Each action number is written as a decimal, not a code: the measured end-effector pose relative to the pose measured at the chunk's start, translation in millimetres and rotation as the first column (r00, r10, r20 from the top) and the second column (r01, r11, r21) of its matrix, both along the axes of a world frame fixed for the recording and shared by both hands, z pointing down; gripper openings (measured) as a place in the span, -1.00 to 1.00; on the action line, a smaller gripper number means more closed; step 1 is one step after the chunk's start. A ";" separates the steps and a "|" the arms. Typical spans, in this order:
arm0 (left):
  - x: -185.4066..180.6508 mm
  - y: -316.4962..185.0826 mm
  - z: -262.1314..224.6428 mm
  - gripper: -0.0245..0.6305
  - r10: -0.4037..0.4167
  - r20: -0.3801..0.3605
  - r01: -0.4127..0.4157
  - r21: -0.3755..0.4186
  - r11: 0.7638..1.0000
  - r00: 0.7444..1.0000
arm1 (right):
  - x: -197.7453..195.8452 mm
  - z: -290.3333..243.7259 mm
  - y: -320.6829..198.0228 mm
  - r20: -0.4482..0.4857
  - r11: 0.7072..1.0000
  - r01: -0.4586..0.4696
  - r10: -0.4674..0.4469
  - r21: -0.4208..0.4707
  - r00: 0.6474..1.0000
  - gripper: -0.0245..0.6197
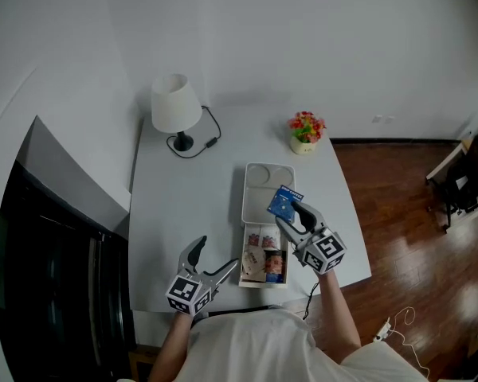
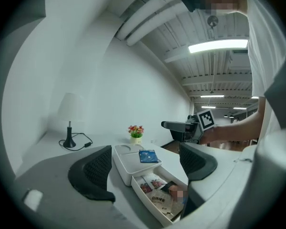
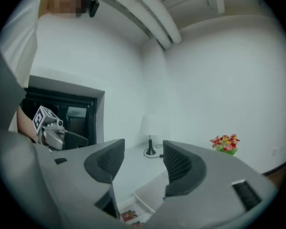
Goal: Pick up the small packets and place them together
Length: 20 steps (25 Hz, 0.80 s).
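Blue packet (image 1: 285,203) lies flat on top of the white organizer box (image 1: 259,183), near its right edge. The box's drawer (image 2: 145,202) is pulled out toward the person, with small packets (image 2: 155,181) inside. Right gripper (image 1: 289,216) is over the box's right side, jaws partly open and empty. Left gripper (image 1: 217,255) is left of the box, jaws wide open and empty. Lamp (image 1: 175,106) and flower pot (image 1: 305,131) stand beyond the box on the tabletop (image 1: 183,205).

left gripper (image 1: 217,255): jaws wide apart, empty, pointing forward close to the body
right gripper (image 1: 290,215): jaws partly apart, nothing between them, held level above the desk
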<state>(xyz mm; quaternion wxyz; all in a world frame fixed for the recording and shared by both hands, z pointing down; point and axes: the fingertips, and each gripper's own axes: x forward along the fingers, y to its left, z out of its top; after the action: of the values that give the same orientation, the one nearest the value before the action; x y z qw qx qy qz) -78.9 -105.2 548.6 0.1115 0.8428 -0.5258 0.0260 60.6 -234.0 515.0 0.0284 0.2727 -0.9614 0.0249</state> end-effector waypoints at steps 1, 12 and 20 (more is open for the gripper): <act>0.7 -1.4 -5.2 0.40 0.008 -0.007 -0.008 0.016 1.000 1.000 | 0.0 -9.6 8.9 0.041 1.000 0.002 -0.002 0.006 0.999 -0.10; 6.1 -5.6 -35.5 0.29 0.041 0.021 -0.043 0.130 0.991 0.999 | -11.9 5.9 80.4 0.052 1.000 -0.002 0.001 0.019 0.999 -0.22; 10.5 -0.4 -29.5 0.30 0.060 0.018 -0.061 0.115 0.991 0.998 | -15.7 14.3 96.7 0.023 1.000 0.013 -0.013 0.014 1.000 -0.22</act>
<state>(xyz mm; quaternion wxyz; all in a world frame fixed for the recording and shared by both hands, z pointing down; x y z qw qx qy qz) -68.4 -105.6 519.1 0.0578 0.8633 -0.5014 0.0048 44.9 -137.4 529.2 0.0158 0.2663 -0.9635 0.0213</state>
